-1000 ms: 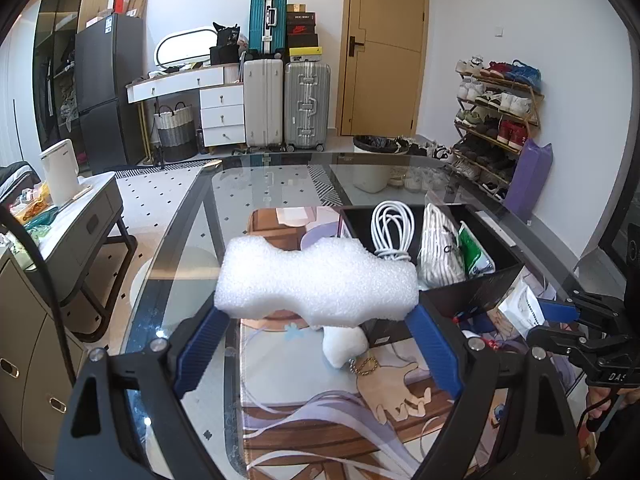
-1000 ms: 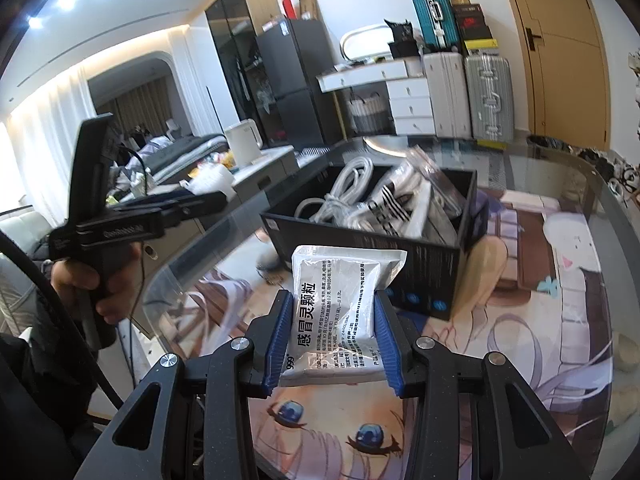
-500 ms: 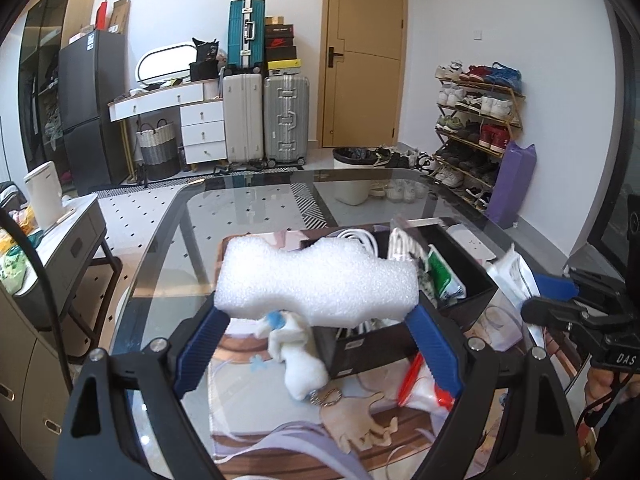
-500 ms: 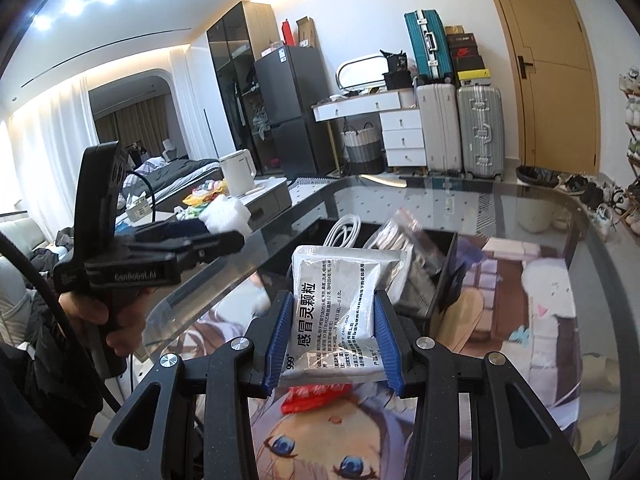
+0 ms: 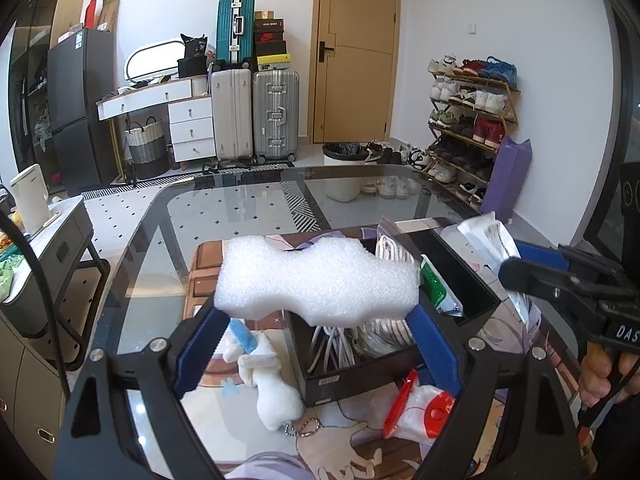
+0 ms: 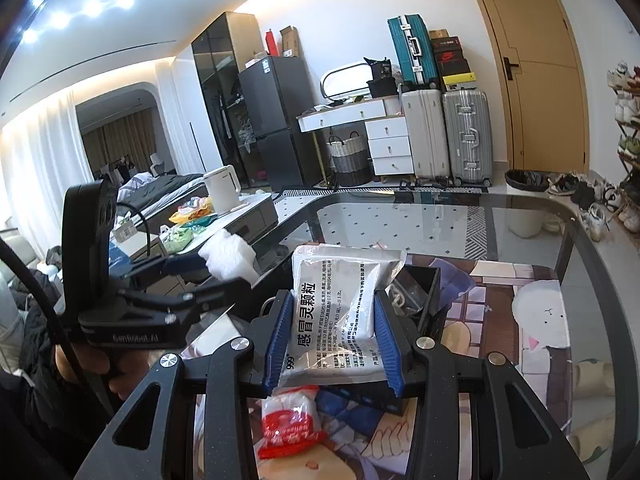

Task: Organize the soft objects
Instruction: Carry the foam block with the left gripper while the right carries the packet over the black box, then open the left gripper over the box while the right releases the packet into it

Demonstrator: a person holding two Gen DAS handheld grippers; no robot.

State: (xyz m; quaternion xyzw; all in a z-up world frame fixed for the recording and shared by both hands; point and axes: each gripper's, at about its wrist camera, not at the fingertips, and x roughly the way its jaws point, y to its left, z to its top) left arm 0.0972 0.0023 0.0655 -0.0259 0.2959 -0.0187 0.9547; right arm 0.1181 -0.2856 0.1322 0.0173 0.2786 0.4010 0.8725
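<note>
I am holding a tool in each hand above a glass worktop (image 5: 248,216), and both are grasping something. My left tool (image 5: 316,312) is gripping a white foam block (image 5: 316,280) by its two ends between blue pads, with the jaws standing wide around it; the block is hanging in the air above the near edge of a black storage box (image 5: 320,380). My right tool (image 6: 334,320) is clenching a silver medicine sachet (image 6: 332,312) printed with black Chinese characters, holding it upright over the same box (image 6: 434,280).

Closest to me, on a cartoon-printed mat (image 6: 540,320) covering the worktop, a red and white packet (image 6: 290,424) is lying just below the right tool. A white plush keychain toy (image 5: 276,392) with a blue strip is lying just beside the box's left wall.

Inside the box, a coiled white cable (image 5: 388,246) and a green and white packet (image 5: 438,288) are standing among clear bags.

Beyond the worktop, silver and white suitcases (image 5: 256,116), a white drawer unit (image 5: 190,128), a wooden door (image 5: 356,52) and a shoe rack (image 5: 468,112) are lining the far wall.
</note>
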